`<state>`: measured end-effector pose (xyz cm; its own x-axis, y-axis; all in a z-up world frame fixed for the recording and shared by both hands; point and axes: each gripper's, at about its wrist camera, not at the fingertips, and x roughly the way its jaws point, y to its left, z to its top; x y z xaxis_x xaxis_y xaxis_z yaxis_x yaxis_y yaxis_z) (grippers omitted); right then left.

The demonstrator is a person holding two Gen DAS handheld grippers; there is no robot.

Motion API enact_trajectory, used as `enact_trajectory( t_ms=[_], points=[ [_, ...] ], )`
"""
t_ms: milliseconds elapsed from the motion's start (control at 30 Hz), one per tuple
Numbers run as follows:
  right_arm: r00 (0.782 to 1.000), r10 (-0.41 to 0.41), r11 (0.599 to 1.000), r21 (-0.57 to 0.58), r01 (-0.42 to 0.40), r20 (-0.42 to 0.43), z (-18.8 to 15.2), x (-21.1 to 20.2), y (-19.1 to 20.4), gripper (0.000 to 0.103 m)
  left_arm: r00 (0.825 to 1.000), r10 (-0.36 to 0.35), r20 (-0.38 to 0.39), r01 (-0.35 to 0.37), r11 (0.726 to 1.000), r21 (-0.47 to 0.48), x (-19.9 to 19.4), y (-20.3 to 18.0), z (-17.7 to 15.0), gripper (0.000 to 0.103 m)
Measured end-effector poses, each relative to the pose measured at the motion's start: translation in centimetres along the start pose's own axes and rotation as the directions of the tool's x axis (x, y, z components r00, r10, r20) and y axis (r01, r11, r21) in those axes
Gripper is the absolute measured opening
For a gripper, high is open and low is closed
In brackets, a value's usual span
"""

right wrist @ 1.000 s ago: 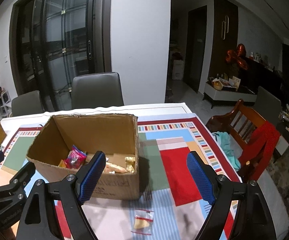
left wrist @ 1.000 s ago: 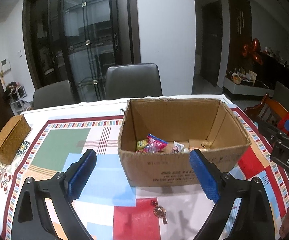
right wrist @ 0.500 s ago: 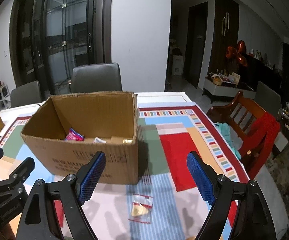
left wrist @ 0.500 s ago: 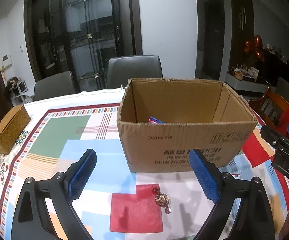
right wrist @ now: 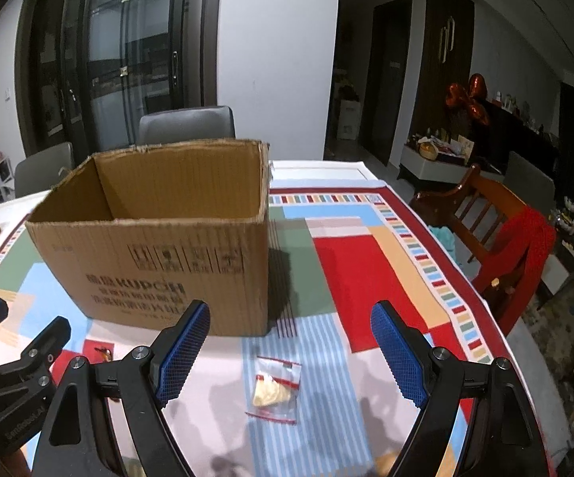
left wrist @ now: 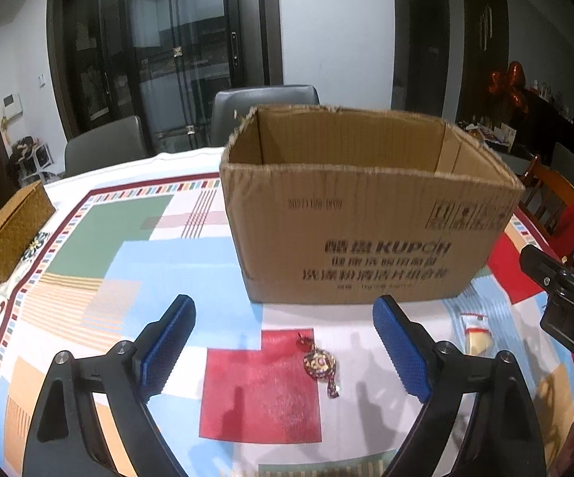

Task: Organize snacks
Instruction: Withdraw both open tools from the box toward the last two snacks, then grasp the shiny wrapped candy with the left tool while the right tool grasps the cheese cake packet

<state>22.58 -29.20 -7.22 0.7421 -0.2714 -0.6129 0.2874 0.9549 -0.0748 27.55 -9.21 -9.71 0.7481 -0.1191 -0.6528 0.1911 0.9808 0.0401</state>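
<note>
An open cardboard box [left wrist: 366, 230] stands on the patterned tablecloth; it also shows in the right wrist view [right wrist: 159, 246]. Its contents are hidden by the near wall. A red and gold wrapped candy [left wrist: 320, 363] lies on a red square in front of the box, between the fingers of my open, empty left gripper [left wrist: 285, 346]. A clear packet with a yellow snack [right wrist: 273, 387] lies on the striped patch, between the fingers of my open, empty right gripper [right wrist: 290, 351]. The packet also shows in the left wrist view [left wrist: 477, 336].
A woven brown box [left wrist: 10, 234] sits at the table's left edge. Grey chairs [left wrist: 265, 113] stand behind the table. A wooden chair with a red cloth [right wrist: 521, 242] stands to the right. The right gripper's body [left wrist: 569, 306] shows at the right of the left wrist view.
Both grippers have dropped lower and closer to the table. The box's inside has gone out of sight and the candy and the packet now lie between the fingers.
</note>
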Motion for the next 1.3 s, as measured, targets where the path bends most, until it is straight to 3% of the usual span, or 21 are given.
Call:
enact_trajectory(
  t_ms=[1000,1300],
  points=[
    [0.987,0.003,1.0,0.003,-0.003,-0.158,-5.5,4.8,0.3,0.084,0.997,0.025,-0.079,-0.026,1.0,-0.009,3.6,-1.1,-4.5,0.085],
    [0.982,0.009,1.0,0.011,-0.007,-0.189,-6.1,5.7,0.2,0.081,0.993,0.018,-0.117,-0.019,1.0,-0.014,5.1,-1.5,-5.1,0.077]
  ],
)
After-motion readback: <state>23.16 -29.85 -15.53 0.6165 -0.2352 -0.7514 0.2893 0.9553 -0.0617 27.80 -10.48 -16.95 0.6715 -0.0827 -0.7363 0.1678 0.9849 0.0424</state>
